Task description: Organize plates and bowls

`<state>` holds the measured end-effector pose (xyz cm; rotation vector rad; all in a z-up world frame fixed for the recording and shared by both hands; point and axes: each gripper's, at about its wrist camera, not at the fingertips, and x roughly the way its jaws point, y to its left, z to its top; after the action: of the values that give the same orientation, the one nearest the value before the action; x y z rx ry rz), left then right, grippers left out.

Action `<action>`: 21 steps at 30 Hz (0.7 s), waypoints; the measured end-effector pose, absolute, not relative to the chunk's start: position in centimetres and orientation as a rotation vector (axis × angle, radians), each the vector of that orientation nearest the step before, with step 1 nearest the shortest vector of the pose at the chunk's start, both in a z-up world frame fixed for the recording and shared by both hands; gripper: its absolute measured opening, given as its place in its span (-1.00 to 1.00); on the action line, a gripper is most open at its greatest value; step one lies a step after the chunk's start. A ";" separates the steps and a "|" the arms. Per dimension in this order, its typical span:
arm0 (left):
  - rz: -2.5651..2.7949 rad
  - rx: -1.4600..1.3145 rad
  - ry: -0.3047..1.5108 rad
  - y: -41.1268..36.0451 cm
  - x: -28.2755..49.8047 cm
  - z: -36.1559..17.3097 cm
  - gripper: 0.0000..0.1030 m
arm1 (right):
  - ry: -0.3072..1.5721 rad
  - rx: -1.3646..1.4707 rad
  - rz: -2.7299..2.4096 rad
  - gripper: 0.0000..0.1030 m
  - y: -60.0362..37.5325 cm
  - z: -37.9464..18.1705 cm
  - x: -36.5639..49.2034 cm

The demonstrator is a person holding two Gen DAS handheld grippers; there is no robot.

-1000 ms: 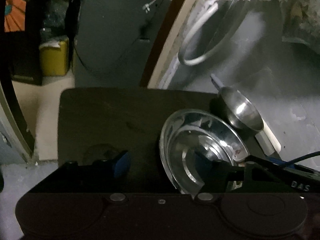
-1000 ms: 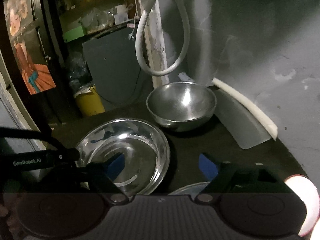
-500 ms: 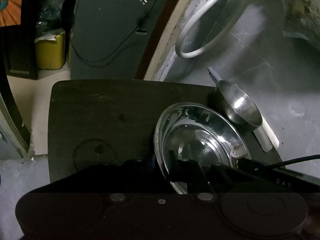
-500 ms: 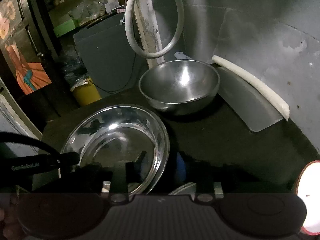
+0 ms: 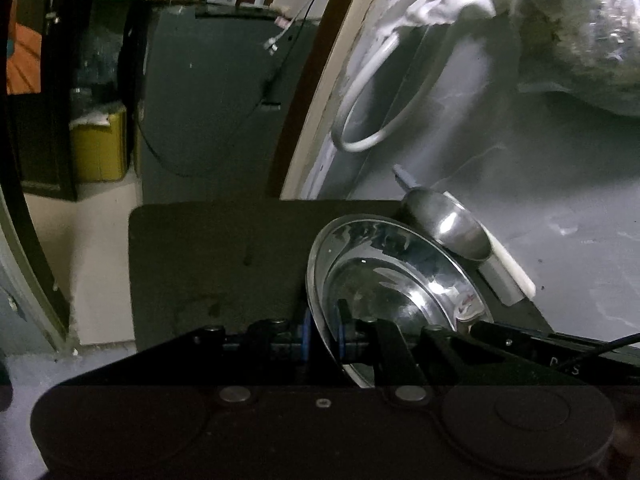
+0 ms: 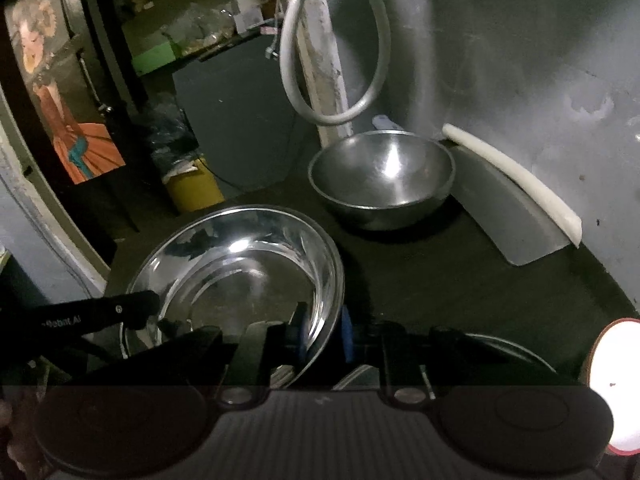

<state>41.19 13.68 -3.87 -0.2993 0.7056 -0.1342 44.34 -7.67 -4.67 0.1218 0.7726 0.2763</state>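
A deep shiny steel plate sits over the dark table, held at two sides. My left gripper is shut on its near left rim, a blue pad on each side. In the right wrist view my right gripper has its jaws closing on the plate's right rim, and both blue pads touch it. The left gripper's black arm shows across the plate. A rounder steel bowl stands behind the plate by the wall.
A flat metal blade with a white handle leans on the grey wall behind the bowl. Another steel plate lies under my right gripper. A white hose loop hangs above. A pale round object sits at the right edge.
Both pairs of jaws went from wide apart to closed on the plate's rim. The left gripper has risen a little, and the plate's left side has lifted with it.
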 end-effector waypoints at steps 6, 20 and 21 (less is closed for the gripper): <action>-0.113 -0.273 0.684 12.5 37.9 -1.8 -0.75 | 0.740 0.154 0.306 -0.62 -8.8 -3.3 42.1; -0.004 -0.236 0.744 10.1 27.1 -0.7 -0.71 | 0.725 0.166 0.395 -0.62 -11.2 -1.2 33.8; 0.004 -0.233 0.755 9.8 26.5 -0.7 -0.71 | 0.729 0.167 0.401 -0.62 -11.2 -1.3 33.2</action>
<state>26.54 9.83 -0.73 -0.2328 0.7546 0.0043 33.24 -11.23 -1.29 0.1669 0.7294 0.4010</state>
